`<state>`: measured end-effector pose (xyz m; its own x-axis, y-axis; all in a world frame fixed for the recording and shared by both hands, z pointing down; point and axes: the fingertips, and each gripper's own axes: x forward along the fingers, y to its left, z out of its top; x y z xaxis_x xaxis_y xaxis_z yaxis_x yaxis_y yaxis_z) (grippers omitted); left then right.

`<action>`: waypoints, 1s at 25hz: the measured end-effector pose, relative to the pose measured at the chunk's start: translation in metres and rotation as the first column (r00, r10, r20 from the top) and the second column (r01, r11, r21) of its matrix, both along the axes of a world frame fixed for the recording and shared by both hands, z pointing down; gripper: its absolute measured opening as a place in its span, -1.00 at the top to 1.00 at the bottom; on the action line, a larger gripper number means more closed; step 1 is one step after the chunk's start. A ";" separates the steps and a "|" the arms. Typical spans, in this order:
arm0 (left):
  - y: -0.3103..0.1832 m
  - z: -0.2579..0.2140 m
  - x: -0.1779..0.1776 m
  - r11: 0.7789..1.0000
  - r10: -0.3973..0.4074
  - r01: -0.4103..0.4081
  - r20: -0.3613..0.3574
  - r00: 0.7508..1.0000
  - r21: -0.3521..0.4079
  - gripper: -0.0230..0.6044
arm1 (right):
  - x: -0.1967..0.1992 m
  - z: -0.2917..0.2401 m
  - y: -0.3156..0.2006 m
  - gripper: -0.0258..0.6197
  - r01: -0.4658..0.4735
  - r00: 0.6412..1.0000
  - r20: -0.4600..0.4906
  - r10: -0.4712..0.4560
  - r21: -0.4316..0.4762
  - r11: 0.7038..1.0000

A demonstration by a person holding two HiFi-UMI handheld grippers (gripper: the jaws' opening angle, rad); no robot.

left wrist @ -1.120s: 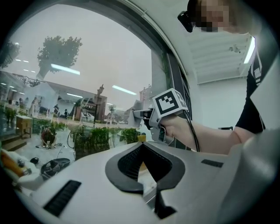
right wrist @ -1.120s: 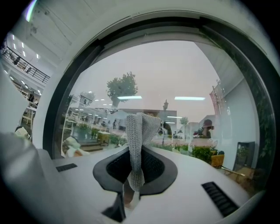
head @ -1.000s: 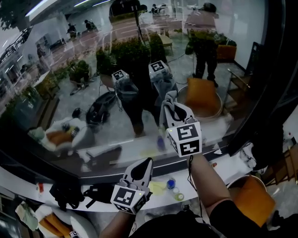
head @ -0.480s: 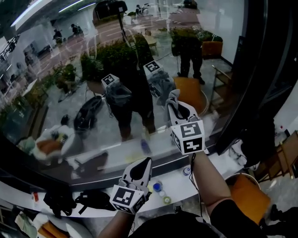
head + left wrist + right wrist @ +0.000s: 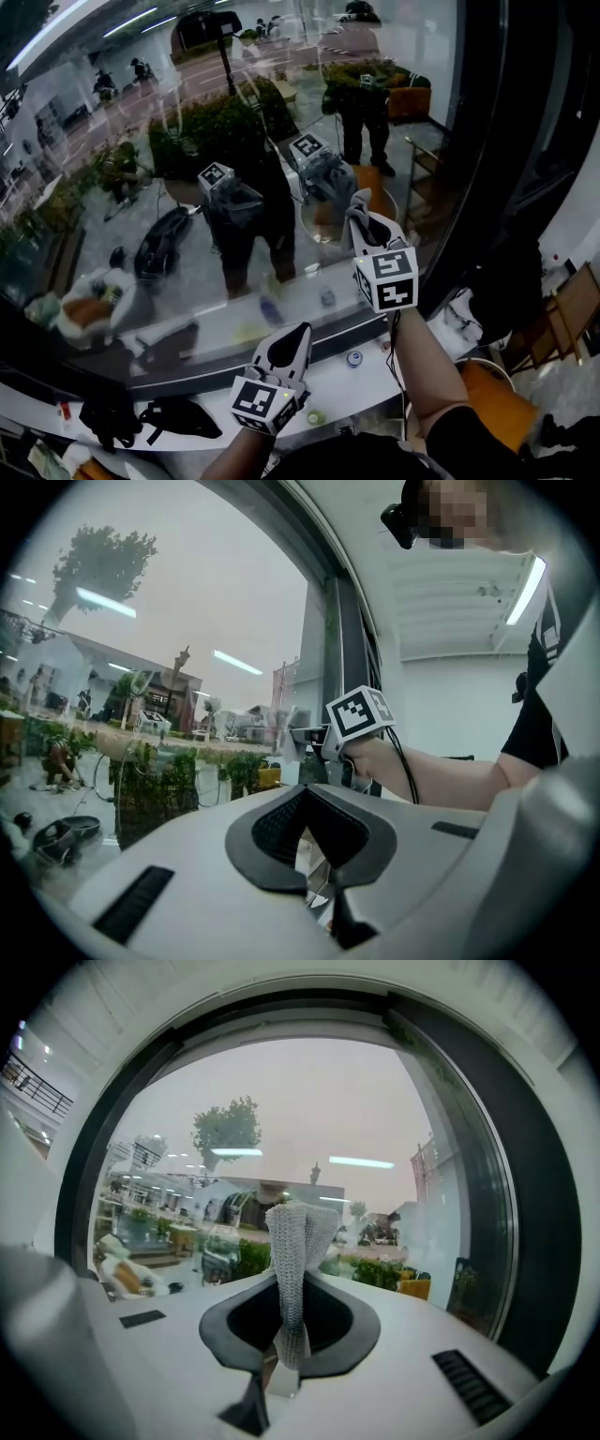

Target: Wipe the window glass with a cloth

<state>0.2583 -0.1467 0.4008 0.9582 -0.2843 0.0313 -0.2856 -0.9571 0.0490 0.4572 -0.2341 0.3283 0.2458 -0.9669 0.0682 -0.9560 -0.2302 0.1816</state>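
Two pointers: hold the right claw (image 5: pixel 284 1372) clamped on the grey knitted cloth (image 5: pixel 295 1260) raised close to the large window glass (image 5: pixel 141 187), press its free fold flat, and leave the closed, empty left claw (image 5: pixel 323 892) low.

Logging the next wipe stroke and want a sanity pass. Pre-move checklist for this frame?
1. Cloth gripped: ok, the right gripper has its jaws shut on it.
2. Cloth sticks out enough to wipe: ok, a fold stands past the jaws.
3. Cloth touching the glass: cannot tell.
4. Left gripper out of the way: ok, low over the sill, shut, empty.
5. Room to stroke right: not ok, the frame is close beside the right gripper; leftward looks open.
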 end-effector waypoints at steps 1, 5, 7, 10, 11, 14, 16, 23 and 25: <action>0.003 0.003 0.005 1.000 0.008 -0.008 0.003 1.000 0.008 0.90 | 0.009 0.002 0.005 0.76 -0.009 1.000 0.004 0.009 -0.002 1.000; 0.011 0.005 0.020 1.000 0.016 -0.016 0.014 1.000 0.012 0.90 | 0.041 0.006 0.020 0.76 -0.046 0.999 0.019 0.046 -0.008 0.999; 0.014 0.004 0.027 1.000 0.014 -0.014 0.019 1.000 0.011 0.90 | 0.057 0.008 0.027 0.76 -0.061 0.998 0.028 0.062 -0.013 0.998; 0.017 0.005 0.035 1.000 0.010 -0.010 0.025 1.000 0.011 0.90 | 0.078 0.014 0.035 0.76 -0.082 0.996 0.036 0.083 -0.017 0.996; 0.016 0.006 0.036 1.000 0.006 -0.007 0.027 1.000 0.011 0.90 | 0.083 0.015 0.036 0.76 -0.087 0.995 0.039 0.088 -0.017 0.996; 0.014 0.008 0.033 1.000 -0.009 0.009 0.032 0.999 0.013 0.90 | 0.089 0.017 0.036 0.76 -0.091 0.995 0.046 0.092 -0.013 0.996; 0.013 0.009 0.031 1.000 -0.019 0.018 0.037 0.999 0.011 0.90 | 0.088 0.018 0.033 0.76 -0.088 0.995 0.044 0.088 -0.010 0.996; 0.015 0.006 0.028 0.998 -0.055 0.054 0.047 0.997 0.018 0.90 | 0.091 0.021 0.033 0.76 -0.079 0.996 0.047 0.079 0.002 0.997; 0.012 0.003 0.026 0.997 -0.063 0.062 0.043 0.997 0.035 0.90 | 0.092 0.020 0.031 0.76 -0.082 0.996 0.043 0.081 0.008 0.997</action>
<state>0.2846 -0.1345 0.4040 0.9365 -0.3452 0.0622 -0.3461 -0.9382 0.0036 0.5487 -0.2033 0.3482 0.3208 -0.9445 0.0710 -0.9409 -0.3092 0.1385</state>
